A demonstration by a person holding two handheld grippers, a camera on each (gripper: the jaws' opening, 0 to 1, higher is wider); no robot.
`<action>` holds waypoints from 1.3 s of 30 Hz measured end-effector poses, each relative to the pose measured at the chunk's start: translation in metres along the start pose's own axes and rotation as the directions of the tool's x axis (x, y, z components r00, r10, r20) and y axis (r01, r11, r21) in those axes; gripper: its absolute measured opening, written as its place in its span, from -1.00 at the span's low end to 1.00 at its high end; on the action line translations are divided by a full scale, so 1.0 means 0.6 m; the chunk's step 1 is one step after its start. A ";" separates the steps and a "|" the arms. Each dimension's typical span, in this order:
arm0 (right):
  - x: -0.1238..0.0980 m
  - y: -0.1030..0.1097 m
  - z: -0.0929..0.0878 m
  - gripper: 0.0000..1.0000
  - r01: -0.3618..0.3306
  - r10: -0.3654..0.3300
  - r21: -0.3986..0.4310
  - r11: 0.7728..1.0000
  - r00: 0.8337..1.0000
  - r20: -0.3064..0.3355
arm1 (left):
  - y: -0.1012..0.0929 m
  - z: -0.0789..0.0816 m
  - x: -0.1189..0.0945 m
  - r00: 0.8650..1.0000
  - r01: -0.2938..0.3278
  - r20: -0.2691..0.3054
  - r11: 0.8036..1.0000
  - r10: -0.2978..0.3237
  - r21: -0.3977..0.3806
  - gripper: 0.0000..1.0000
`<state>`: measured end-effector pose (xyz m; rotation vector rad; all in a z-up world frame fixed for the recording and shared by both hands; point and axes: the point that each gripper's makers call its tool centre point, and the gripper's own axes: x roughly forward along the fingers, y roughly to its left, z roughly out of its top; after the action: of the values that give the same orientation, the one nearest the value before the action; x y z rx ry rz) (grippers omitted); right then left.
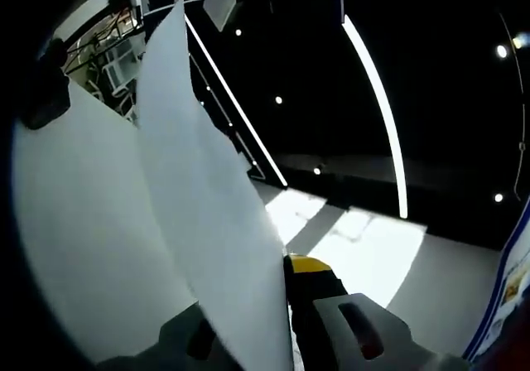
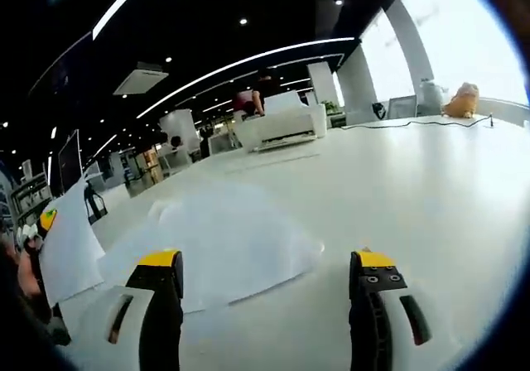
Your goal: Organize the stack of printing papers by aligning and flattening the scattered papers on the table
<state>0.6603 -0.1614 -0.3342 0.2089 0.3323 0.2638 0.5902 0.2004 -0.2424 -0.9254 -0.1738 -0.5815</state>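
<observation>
Left claw (image 1: 286, 321) gripping raised paper sheet (image 1: 207, 222), right claw (image 2: 265, 284) spread above papers (image 2: 224, 247)

Left gripper view: rides the left gripper (image 1: 286, 321), tilted steeply upward toward the dark ceiling and its light strips (image 1: 383, 106). Very close to sheets of paper (image 1: 207, 214) standing between its jaws, which block the left half of the view.

Right gripper view: rides the right gripper (image 2: 269, 276), low over the white table (image 2: 431, 197), looking nearly level across the surface toward its far edge and the room beyond. Scattered papers (image 2: 224, 238) lie near, just ahead of the jaws.

Shared part: the raised sheet (image 2: 66, 247) with the other gripper's yellow tip (image 2: 48, 219), at the right view's left edge.
</observation>
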 end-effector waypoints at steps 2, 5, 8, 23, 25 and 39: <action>0.004 0.000 0.000 0.56 -0.001 0.001 0.000 1.000 1.000 -0.005 | -0.001 -0.001 0.000 1.000 0.001 -0.002 1.000 0.000 0.006 -0.87; 0.008 -0.001 -0.001 0.56 0.005 -0.005 -0.014 1.000 1.000 -0.011 | -0.001 -0.002 0.000 1.000 -0.001 -0.002 1.000 0.001 0.003 -0.87; 0.011 -0.003 -0.001 0.55 0.012 -0.012 -0.032 0.999 1.000 -0.014 | 0.003 0.001 0.000 1.000 -0.006 0.003 1.000 0.006 -0.011 -0.87; 0.028 -0.004 -0.007 0.51 0.032 -0.036 -0.098 0.995 0.999 -0.040 | 0.000 0.000 -0.001 1.000 0.004 0.000 1.000 -0.004 -0.013 -0.87; 0.034 -0.006 -0.010 0.50 0.032 -0.038 -0.110 0.993 0.998 -0.057 | -0.001 -0.002 -0.001 1.000 0.004 -0.004 1.000 -0.004 -0.009 -0.87; 0.048 -0.008 -0.021 0.38 0.061 -0.081 -0.227 0.972 0.993 -0.082 | 0.000 -0.003 0.001 1.000 0.005 -0.007 1.000 -0.006 -0.008 -0.86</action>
<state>0.6830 -0.1558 -0.3555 -0.0384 0.3962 0.2385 0.5903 0.1986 -0.2430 -0.9305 -0.1680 -0.5908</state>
